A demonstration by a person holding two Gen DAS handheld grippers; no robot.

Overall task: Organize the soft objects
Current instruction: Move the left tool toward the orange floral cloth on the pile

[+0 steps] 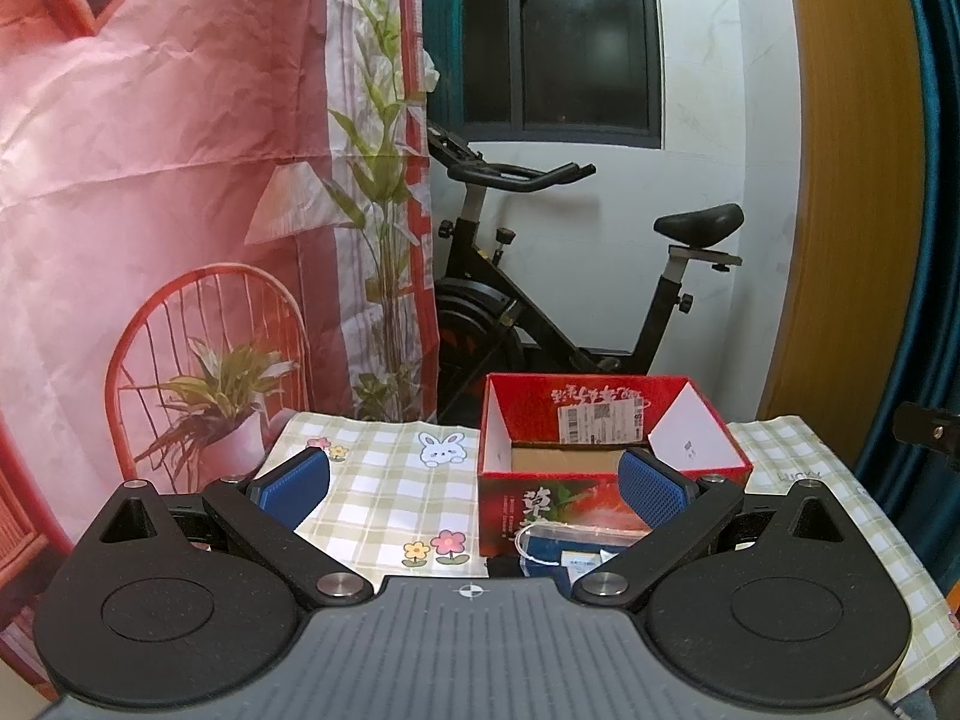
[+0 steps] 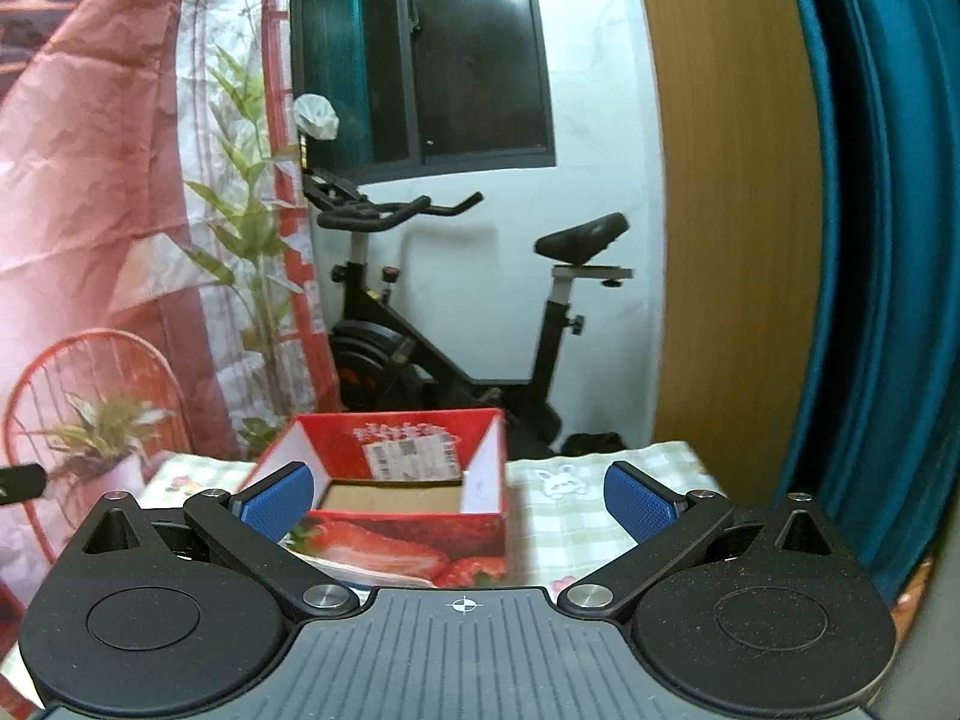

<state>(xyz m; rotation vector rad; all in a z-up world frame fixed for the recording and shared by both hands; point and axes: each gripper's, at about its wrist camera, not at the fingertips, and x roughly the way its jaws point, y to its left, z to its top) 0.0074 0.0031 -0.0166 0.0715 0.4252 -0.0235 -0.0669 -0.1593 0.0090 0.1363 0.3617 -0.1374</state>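
Hovering wide open, left gripper [image 1: 474, 483] and right gripper [image 2: 459, 498] hold nothing.
Red strawberry box [image 1: 600, 420] at 12 o'clock on the checked tablecloth [image 1: 384, 480].

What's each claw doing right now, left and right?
Left claw: open, holding nothing, above the checked tablecloth.
Right claw: open, holding nothing, facing the red box.
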